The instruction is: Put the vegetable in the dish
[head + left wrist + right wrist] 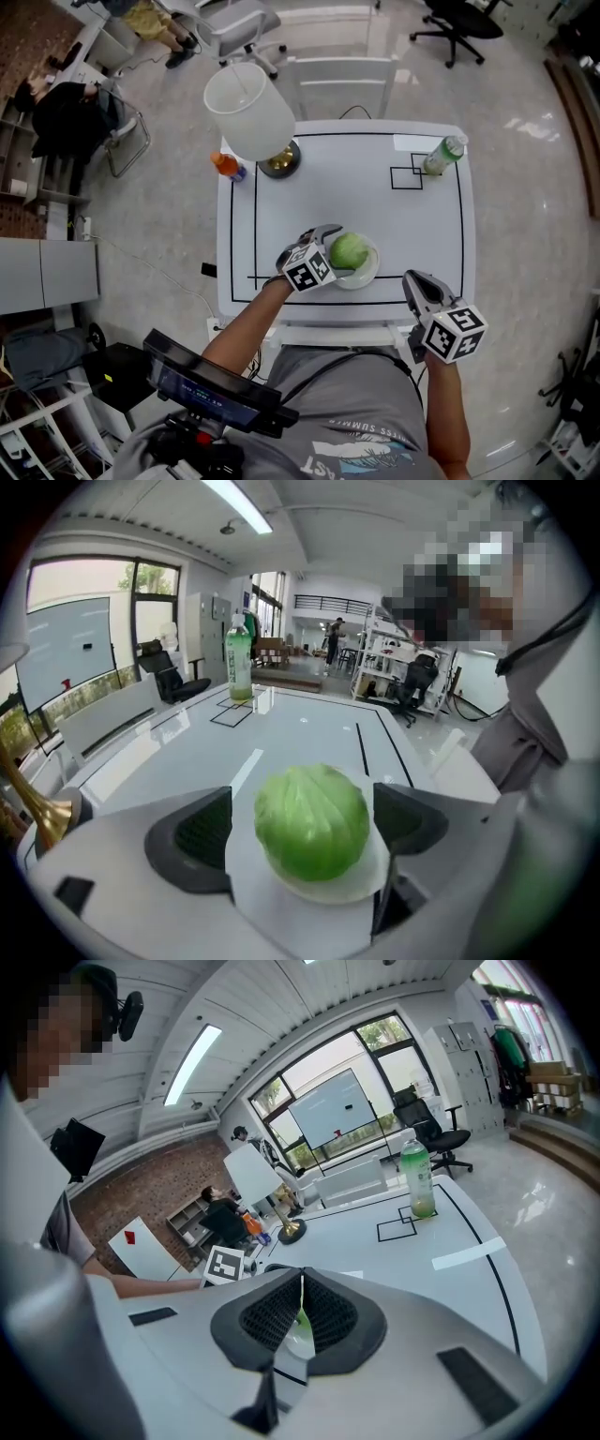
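White table [309,187] with black guide lines, standing on a glossy grey floor [169,216], and it's a busy workroom all round: a white chair [342,80] tucked in at the far edge, a black office chair [459,23] beyond it, big windows [337,1101] and a brick wall [159,1185] in the right gripper view. At the far left corner there's a lamp [248,111], white shade tilted over a brass base, and an orange bottle [228,166] just beside that base at the table edge. Over on the far right a green bottle [442,156] stands upright by the small marked squares. Now the near edge, centre: a white dish [368,273], and the cabbage [349,251] is sitting right in it, round and pale green, filling most of the bowl. The left gripper [300,829] is down at the dish with its jaws spread wide, one pad either side of the cabbage, and there's a sliver of clearance on both sides, so it grips nothing. The right gripper [415,281] hangs at the near right edge of the table, well apart from the dish, jaws pressed together with nothing held between them, pointing across the table towards the cabbage.
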Tool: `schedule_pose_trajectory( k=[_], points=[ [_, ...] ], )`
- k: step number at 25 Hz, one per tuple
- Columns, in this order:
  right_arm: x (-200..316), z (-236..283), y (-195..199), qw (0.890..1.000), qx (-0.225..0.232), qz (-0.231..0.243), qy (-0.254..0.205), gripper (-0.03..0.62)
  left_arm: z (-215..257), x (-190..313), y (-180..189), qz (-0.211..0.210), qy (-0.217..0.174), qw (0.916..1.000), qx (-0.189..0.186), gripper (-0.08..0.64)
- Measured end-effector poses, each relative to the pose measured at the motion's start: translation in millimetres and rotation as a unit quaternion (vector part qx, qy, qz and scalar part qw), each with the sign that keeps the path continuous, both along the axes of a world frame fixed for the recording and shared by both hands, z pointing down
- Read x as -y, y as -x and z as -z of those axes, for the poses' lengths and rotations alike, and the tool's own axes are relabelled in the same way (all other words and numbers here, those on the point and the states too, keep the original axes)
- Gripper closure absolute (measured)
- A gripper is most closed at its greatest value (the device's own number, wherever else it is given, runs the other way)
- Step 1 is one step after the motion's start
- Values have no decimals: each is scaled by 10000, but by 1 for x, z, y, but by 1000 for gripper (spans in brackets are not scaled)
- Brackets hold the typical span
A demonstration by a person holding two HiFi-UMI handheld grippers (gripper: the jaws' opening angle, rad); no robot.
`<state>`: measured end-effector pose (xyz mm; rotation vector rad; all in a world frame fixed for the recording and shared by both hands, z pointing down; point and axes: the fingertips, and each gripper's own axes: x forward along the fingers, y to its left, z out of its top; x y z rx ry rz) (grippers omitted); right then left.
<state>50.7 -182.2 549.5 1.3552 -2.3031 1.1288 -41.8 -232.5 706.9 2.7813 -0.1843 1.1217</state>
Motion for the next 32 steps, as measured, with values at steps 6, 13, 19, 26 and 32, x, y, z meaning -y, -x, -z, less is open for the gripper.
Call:
schedule_pose_trajectory(
  k=[6,13,19,26,32],
  points=[
    [-7,-15,7,9998,-2,108,156,584,-15,-16,-15,-853,81,9956,379,100],
    [-20,-35,20,9986,55,308,425,584,-16,-12,-17,-611,300,9976,116,100],
    [-25,-44,29,9972,85,460,580,584,-11,-10,-18,-387,382,9985,-55,100],
    [-38,-67,40,9928,134,705,957,583,-8,-3,-20,216,578,9972,-426,100],
    [-30,-72,35,9943,264,504,905,584,-9,6,-19,1164,1544,9753,-1067,101]
  ],
)
